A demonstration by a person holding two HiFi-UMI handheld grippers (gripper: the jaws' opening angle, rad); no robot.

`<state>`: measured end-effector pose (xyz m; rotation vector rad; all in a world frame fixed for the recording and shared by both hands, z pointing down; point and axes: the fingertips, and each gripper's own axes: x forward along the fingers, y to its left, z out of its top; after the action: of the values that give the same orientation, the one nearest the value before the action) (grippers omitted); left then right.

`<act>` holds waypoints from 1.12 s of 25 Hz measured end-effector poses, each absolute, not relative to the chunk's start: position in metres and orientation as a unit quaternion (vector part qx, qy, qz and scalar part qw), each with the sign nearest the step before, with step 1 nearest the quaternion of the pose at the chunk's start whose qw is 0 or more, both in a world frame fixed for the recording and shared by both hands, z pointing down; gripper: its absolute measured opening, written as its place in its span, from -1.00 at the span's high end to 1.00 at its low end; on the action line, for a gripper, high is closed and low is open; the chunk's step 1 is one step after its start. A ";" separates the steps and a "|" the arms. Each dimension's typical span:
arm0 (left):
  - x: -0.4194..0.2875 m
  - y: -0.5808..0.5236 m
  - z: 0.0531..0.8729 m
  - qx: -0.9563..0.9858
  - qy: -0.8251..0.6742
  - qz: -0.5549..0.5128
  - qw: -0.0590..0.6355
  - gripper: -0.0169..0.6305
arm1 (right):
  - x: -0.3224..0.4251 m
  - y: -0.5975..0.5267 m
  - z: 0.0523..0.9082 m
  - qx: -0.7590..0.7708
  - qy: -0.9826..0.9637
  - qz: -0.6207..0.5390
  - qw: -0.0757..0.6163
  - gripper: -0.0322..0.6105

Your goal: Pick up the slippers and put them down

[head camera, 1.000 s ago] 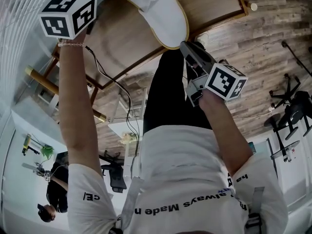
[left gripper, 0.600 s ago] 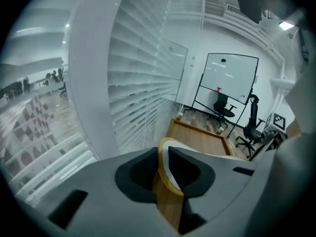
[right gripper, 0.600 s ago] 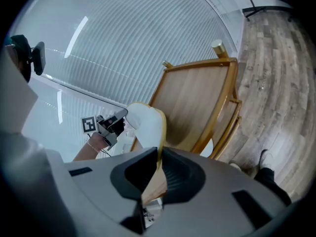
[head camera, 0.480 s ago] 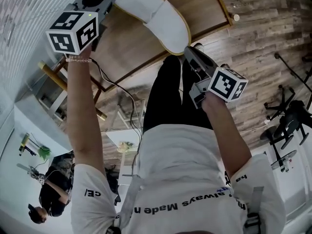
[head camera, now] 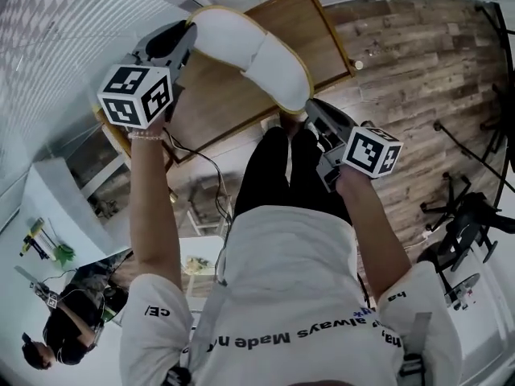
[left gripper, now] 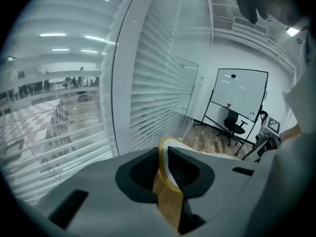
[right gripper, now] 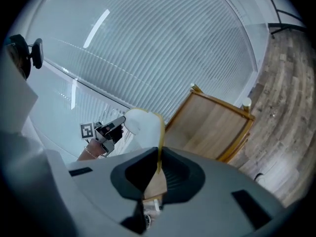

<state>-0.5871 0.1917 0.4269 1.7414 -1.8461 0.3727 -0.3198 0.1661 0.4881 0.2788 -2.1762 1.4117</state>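
You hold one white slipper (head camera: 253,51) in the air above the wooden table (head camera: 310,30), its rim pinched at each end: left gripper (head camera: 187,32) fingers closing on it, right gripper (head camera: 309,108) fingers narrow on it. Move both hands together so it doesn't twist free.
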 end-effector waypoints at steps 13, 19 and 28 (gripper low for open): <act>-0.560 0.242 0.294 0.620 -0.743 0.061 0.245 0.78 | -0.322 0.141 0.377 0.055 -0.854 0.447 0.260 0.81; -0.542 0.263 0.252 0.611 -0.755 0.035 0.237 0.79 | -0.314 0.139 0.337 0.045 -0.865 0.431 0.252 0.81; -0.530 0.281 0.230 0.607 -0.761 0.026 0.227 0.80 | -0.310 0.146 0.322 0.044 -0.872 0.419 0.248 0.81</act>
<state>-0.5301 0.2807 0.2300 1.6727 -2.0985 0.0708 -0.3101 0.1455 0.3216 0.1194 -2.3775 1.1411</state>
